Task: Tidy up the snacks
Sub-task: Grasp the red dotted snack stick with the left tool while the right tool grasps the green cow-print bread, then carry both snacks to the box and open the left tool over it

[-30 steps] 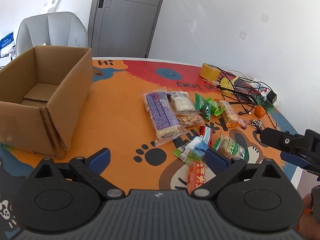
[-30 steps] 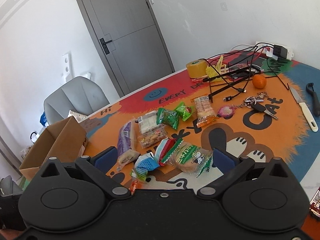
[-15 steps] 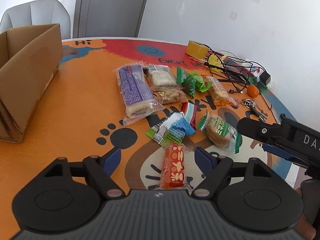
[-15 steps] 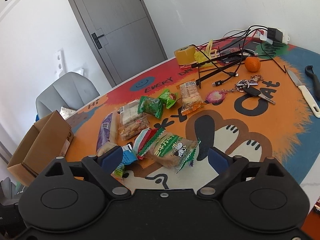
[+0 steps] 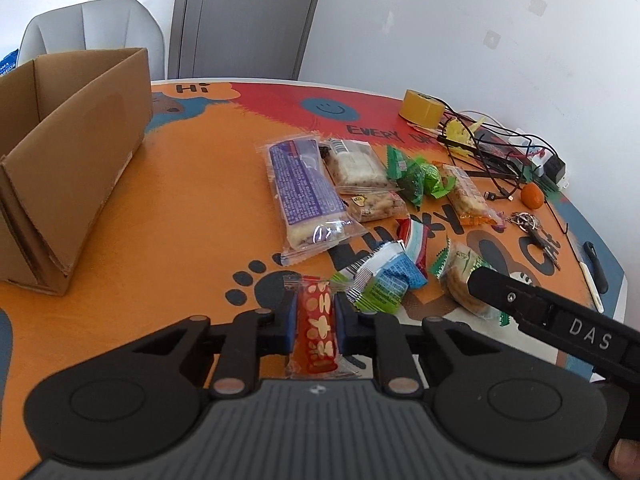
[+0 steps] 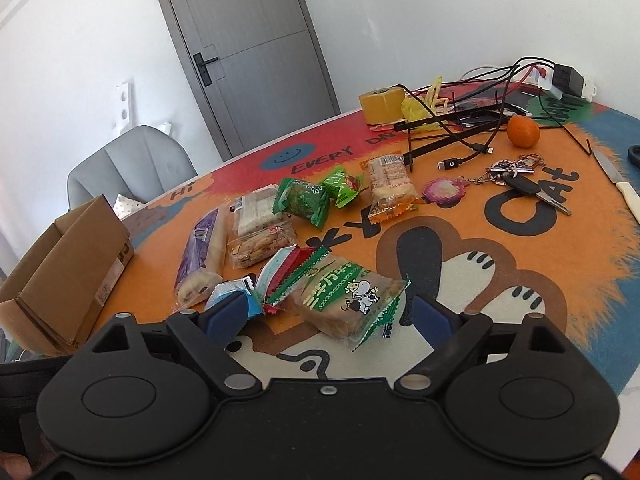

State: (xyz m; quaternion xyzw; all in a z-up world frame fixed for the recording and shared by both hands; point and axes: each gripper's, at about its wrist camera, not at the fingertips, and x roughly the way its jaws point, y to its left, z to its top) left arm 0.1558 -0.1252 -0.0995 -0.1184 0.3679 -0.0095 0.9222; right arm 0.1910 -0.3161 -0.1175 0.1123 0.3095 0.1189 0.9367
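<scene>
My left gripper [image 5: 315,322] pinches the light, crinkly red snack packet [image 5: 317,330] across its firm middle on the table [image 5: 192,216], while my right gripper [image 6: 325,312] gapes empty around the soft green-edged cake pack [image 6: 347,294], crushable, bound for the cardboard box [image 5: 76,160].

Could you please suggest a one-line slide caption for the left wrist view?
Left gripper shut on a red snack packet, cardboard box waiting at left.

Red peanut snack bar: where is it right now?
In the left wrist view, the red peanut snack bar sits clamped in the left gripper, near the blue-and-green packet.
</scene>
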